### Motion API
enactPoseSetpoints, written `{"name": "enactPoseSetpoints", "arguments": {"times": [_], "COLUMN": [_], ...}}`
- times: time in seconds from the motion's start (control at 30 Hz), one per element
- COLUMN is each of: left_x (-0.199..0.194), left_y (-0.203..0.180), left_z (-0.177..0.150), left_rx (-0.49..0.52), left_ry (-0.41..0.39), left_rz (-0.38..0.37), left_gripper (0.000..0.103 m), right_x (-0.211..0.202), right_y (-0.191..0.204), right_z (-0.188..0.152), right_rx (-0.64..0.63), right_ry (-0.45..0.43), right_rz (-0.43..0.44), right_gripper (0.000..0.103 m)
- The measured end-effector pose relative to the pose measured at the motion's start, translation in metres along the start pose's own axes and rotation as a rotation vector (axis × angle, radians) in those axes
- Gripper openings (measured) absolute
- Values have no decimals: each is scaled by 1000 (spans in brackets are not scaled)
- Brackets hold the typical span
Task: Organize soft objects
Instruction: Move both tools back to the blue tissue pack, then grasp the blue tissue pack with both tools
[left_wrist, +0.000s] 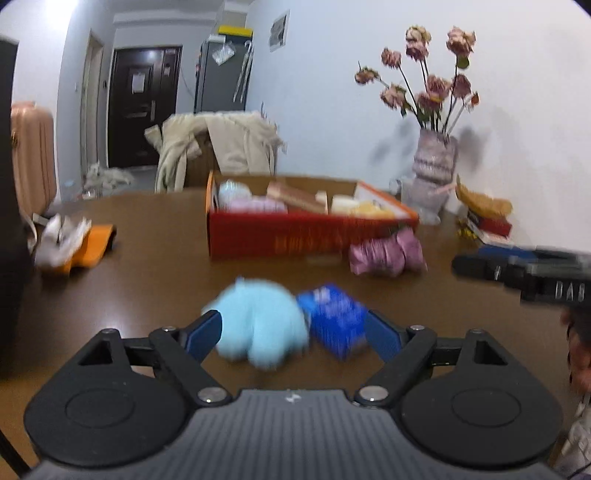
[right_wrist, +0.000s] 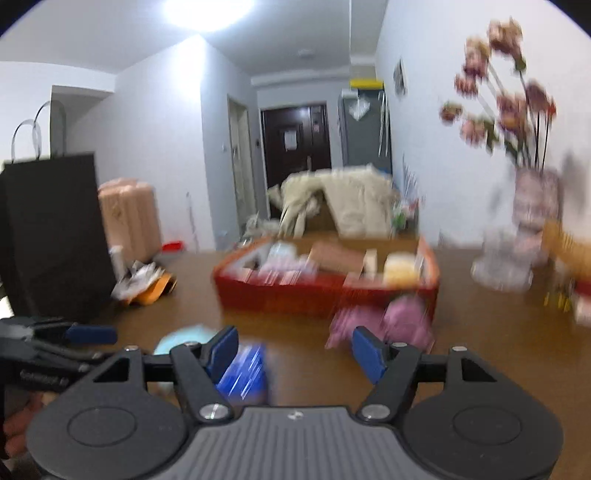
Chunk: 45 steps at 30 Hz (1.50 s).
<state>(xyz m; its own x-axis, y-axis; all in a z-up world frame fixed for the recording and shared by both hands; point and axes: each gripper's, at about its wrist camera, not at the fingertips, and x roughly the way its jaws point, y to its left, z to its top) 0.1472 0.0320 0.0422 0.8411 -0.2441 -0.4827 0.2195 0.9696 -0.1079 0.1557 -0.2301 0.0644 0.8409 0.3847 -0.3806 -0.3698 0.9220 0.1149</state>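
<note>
Left tongs stood wide, flanking the pale blue plush on the table, well short of the red box. Right tongs, also wide and empty, hung farther off; left looked nearer.

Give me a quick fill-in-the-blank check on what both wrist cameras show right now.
1. The light blue plush toy lies between the open fingers of the ____ claw.
2. Beside it lies a ____ packet.
3. The pink soft bundle lies outside the ____ cardboard box.
4. The right claw is open and holds ____.

Missing words: left; blue; red; nothing
</note>
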Motion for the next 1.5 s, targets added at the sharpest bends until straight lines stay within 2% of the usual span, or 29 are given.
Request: {"name": "enactPoseSetpoints", "arguments": {"times": [0.1, 0.33, 0.67, 0.77, 0.87, 0.93, 1.0, 1.07, 1.13, 1.17, 1.3, 1.37, 1.5], "left_x": [-2, -2, 16, 25, 38, 49, 61, 77, 94, 99, 114, 122, 127], "left_y": [5, 11, 30, 29, 23, 17, 10, 5, 0, -2, 2, 6, 8], "left_z": [-9, -2, 5, 10, 17, 23, 30, 37, 41, 41, 35, 34, 33], "left_rx": [7, -14, -52, -43, -18, -16, -35, -75, -113, -125, -185, -235, -280], "left_ry": [23, -6, 34, 34, 33, 32, 35, 69, 128, 150, 205, 237, 251], "left_rz": [0, -2, 87, 77, 52, 17, -48, -126, -136, -127, -136, -156, -170], "left_gripper": [86, 86, 84, 84, 84, 78, 68, 55, 45, 41, 39, 34, 29], "right_x": [-3, -7, 70, 92, 93, 89, 81, 77, 82, 89, 118, 130, 136], "right_y": [13, 23, 51, 55, 30, 7, -11, -22, -31, -34, -42, -48, -55], "right_z": [-21, -16, -19, -24, -22, -18, -14, -9, -6, -5, -5, -7, -12], "right_rx": [13, 0, -59, -117, -58, -2, 51, 126, 197, 223, 300, 354, 425], "right_ry": [59, 49, 184, 207, 216, 213, 193, 180, 174, 185, 218, 241, 264], "right_rz": [6, -18, 41, -9, -74, -122, -108, -61, 16, 49, 100, 137, 174], "right_gripper": [68, 68, 68, 65, 63, 64, 64, 64, 62, 58, 46, 34, 28]}}
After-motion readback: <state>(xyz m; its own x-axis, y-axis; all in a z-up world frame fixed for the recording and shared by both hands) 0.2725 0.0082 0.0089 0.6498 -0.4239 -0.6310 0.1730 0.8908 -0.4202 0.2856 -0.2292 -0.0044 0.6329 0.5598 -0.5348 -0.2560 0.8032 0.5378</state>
